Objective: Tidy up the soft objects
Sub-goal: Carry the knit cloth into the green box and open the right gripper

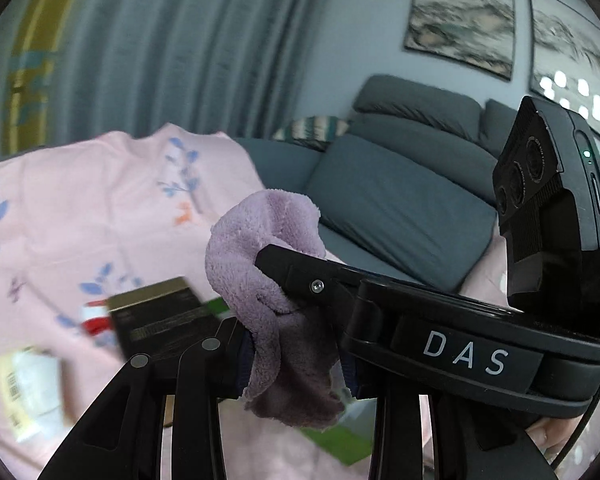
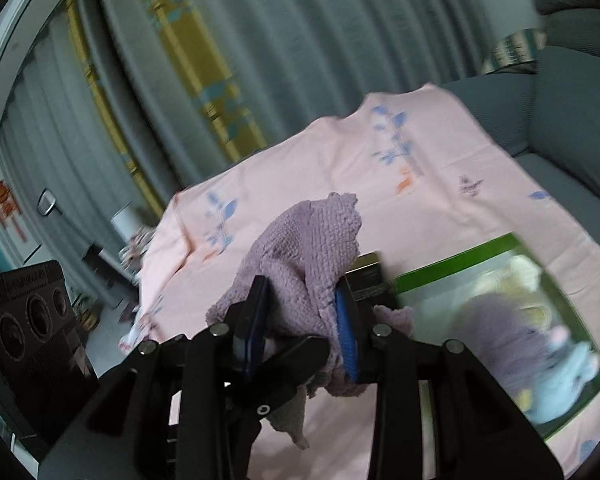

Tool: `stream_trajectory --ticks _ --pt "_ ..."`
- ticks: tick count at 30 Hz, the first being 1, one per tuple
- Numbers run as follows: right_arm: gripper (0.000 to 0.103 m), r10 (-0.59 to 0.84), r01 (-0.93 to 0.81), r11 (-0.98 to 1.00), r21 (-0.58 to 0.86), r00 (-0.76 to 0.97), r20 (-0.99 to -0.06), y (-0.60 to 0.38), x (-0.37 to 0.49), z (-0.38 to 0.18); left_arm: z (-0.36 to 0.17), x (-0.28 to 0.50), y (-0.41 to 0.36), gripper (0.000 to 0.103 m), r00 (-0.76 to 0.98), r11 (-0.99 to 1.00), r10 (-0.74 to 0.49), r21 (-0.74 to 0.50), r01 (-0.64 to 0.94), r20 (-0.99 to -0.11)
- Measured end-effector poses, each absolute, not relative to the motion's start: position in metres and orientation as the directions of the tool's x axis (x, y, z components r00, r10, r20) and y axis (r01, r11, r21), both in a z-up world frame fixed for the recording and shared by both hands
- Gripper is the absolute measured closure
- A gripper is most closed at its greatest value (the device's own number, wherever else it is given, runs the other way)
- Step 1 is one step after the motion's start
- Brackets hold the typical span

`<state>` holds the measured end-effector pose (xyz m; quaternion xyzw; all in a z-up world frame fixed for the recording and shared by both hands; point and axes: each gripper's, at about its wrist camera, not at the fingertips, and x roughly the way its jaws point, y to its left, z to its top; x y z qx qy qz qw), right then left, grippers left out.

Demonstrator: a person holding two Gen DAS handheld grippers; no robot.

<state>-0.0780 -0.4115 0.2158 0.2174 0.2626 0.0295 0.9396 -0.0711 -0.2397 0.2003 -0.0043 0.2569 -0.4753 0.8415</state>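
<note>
A fluffy lilac cloth (image 1: 268,264) is bunched up and held above a table covered with a pink flowered cloth (image 1: 100,208). My left gripper (image 1: 292,360) is shut on its lower part. My right gripper (image 2: 300,320) is shut on the same lilac cloth (image 2: 300,248); its finger (image 1: 300,276) crosses the left wrist view from the right. A green-rimmed clear box (image 2: 500,312) at the right of the right wrist view holds several soft cloths, lilac, yellow and pale blue.
A dark box (image 1: 156,320) and a white packet (image 1: 32,388) lie on the pink cloth. A grey sofa (image 1: 400,200) stands behind the table. Grey-blue curtains (image 2: 260,60) hang at the back. The left gripper's body (image 2: 32,340) shows at the lower left of the right wrist view.
</note>
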Motion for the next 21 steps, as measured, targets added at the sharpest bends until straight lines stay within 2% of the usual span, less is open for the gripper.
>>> stream_trajectory --ticks 5,15,21 --pt "0.070 0.058 0.185 0.896 0.403 0.852 -0.520 -0.448 -0.076 0.194 0.179 -0.062 -0.280 0.067 0.308 0.480 -0.823 -0.294 0.827 -0.477" --pt "0.070 0.034 0.302 0.811 0.500 0.830 -0.557 -0.506 -0.068 0.153 0.147 -0.044 -0.338 0.067 0.209 0.457 -0.801 -0.346 0.820 -0.561" --pt "0.070 0.018 0.393 0.764 0.512 0.781 -0.625 -0.526 -0.057 0.125 0.129 -0.038 -0.369 0.067 0.208 0.510 -0.737 -0.328 0.795 -0.643"
